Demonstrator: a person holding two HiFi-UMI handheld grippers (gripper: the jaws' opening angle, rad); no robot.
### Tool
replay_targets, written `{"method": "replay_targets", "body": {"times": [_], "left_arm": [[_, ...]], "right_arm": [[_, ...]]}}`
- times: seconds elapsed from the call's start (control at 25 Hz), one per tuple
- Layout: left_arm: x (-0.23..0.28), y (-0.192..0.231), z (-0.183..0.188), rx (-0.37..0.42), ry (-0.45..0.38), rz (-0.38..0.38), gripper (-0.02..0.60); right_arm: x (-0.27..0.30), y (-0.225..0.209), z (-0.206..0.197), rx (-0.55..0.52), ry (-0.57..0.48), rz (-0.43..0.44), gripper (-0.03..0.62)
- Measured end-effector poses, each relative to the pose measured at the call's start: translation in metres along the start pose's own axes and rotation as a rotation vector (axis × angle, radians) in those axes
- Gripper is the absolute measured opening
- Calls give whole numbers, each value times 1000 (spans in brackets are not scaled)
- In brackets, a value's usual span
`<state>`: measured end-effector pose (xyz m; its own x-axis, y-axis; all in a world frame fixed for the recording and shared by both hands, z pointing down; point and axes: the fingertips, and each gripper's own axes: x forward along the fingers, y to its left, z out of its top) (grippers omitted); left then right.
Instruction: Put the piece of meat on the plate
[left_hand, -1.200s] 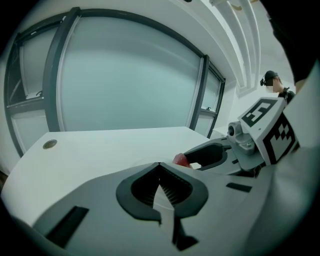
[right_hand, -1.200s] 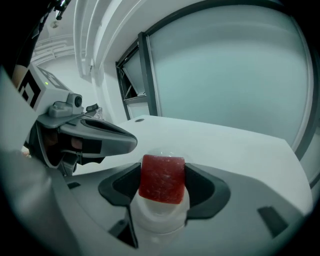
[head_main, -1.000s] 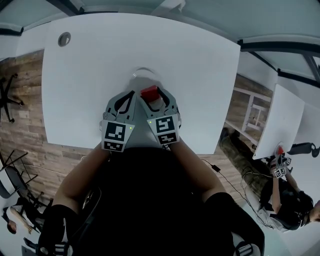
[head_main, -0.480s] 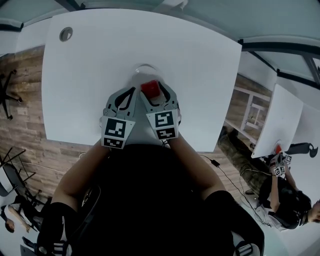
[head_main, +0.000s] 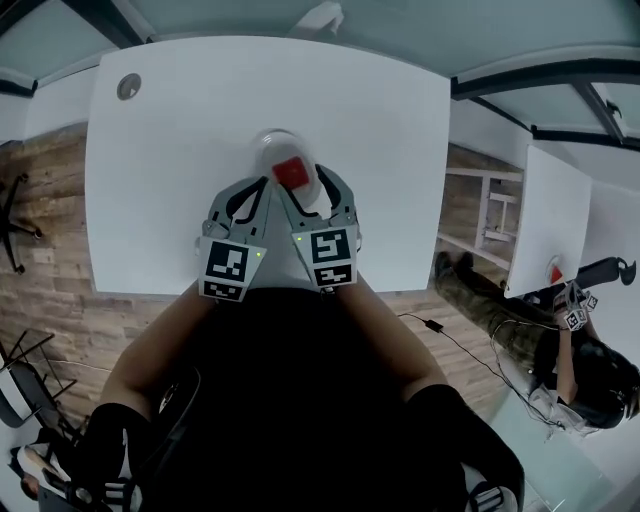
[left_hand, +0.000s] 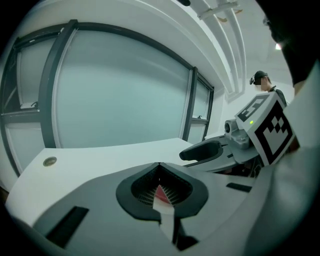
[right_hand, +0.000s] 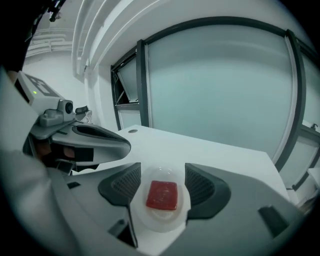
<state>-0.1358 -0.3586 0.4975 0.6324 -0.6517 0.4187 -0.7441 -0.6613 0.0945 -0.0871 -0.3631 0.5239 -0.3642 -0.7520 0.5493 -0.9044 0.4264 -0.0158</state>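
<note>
The red square piece of meat (head_main: 290, 172) lies flat on the small white plate (head_main: 272, 141) in the middle of the white table (head_main: 160, 190). My right gripper (head_main: 304, 186) is open, its jaws standing either side of the meat without touching it. In the right gripper view the meat (right_hand: 162, 194) rests in the plate (right_hand: 159, 223) between the two dark pads (right_hand: 203, 189) of my right gripper (right_hand: 163, 173). My left gripper (head_main: 266, 188) sits just left of the plate, shut with nothing in it. In the left gripper view, my left gripper (left_hand: 159, 165) shows only a sliver of red through its closed jaws.
A round cable hole (head_main: 128, 85) is at the table's far left corner. The table's near edge runs just under my grippers, with wooden floor (head_main: 40, 250) beyond its left side. At the right, another person (head_main: 585, 370) works at a second white table (head_main: 555, 220).
The meat has gone forward with the right gripper and now rests on the plate. The right jaws have come apart from it. The left gripper stays shut beside it.
</note>
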Motion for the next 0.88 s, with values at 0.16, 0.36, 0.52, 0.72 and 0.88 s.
{"method": "replay_targets", "body": {"times": [0.16,0.36,0.52,0.72,0.88], "left_arm": [[-13,-9,20,65,-56,7,-8],[-29,-19,38,53,-99,62,-8],[-41,-37,49,80,-133,82,-8],[-60,-50,67,119,-180,123,-8],[-75,-61,87,125,-221,143,-8]], "right_arm": [[-22,2,9,0,-63,2,278],[-52,4,24,-6,-139,56,278],[-79,-3,41,15,-231,80,278],[-115,-8,60,30,-337,90,207],[-142,-19,73,48,-408,87,87]]}}
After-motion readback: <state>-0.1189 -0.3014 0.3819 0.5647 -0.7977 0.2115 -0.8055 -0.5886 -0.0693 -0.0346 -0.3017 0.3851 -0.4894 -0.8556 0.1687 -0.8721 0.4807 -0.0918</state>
